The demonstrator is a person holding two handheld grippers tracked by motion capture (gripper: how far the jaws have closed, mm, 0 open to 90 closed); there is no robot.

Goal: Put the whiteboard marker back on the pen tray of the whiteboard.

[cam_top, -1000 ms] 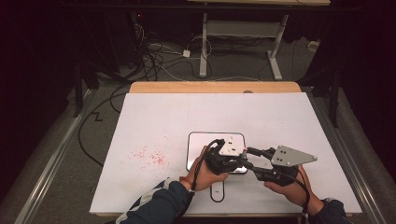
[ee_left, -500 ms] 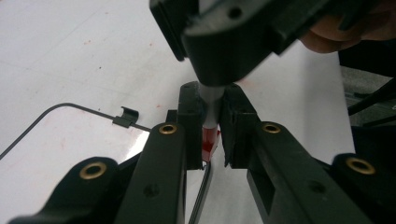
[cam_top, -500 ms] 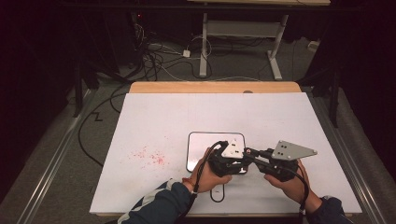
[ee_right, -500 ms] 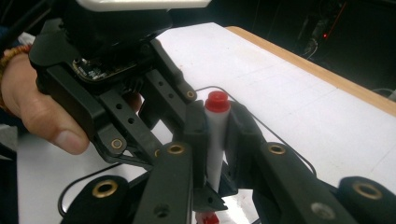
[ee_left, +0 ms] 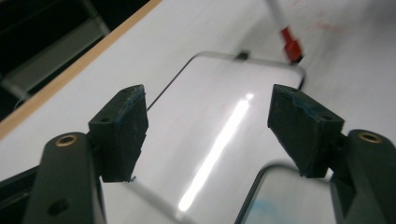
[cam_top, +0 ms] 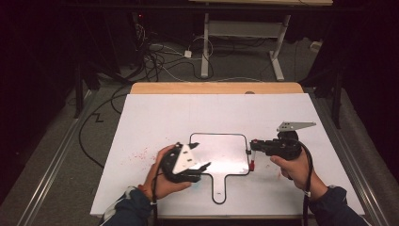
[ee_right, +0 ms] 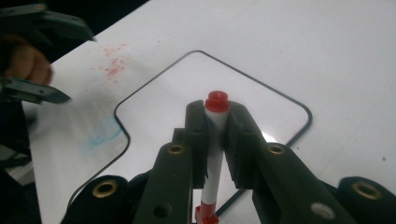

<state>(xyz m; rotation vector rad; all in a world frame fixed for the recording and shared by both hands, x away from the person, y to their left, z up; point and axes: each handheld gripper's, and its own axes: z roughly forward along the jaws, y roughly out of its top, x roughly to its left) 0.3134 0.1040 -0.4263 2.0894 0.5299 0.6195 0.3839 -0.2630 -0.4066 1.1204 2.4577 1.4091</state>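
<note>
A small paddle-shaped whiteboard (cam_top: pixel 220 151) with a black rim lies flat on the white table (cam_top: pixel 211 110). My right gripper (cam_top: pixel 253 150) hovers at the board's right edge, shut on a white marker (cam_top: pixel 252 164) with a red cap. In the right gripper view the marker (ee_right: pixel 215 140) stands pinched between the pads, red tip up, over the board (ee_right: pixel 187 88). My left gripper (cam_top: pixel 201 156) sits at the board's left edge. Its jaws have just been opening and stand wide with nothing between them (ee_left: pixel 210 126), above the board (ee_left: pixel 205 102). The marker's red end (ee_left: pixel 290 45) shows beyond.
Red specks (cam_top: pixel 141 153) stain the table left of the board, and a blue smudge (ee_right: pixel 102 133) lies by the board's handle. A wooden strip (cam_top: pixel 216 88) edges the table's far side. Cables and desk legs (cam_top: pixel 204 47) are on the floor beyond.
Both grippers were together over the board's lower right. The left gripper has opened and swung left, away from the marker. The right gripper has drawn right with the marker in it.
</note>
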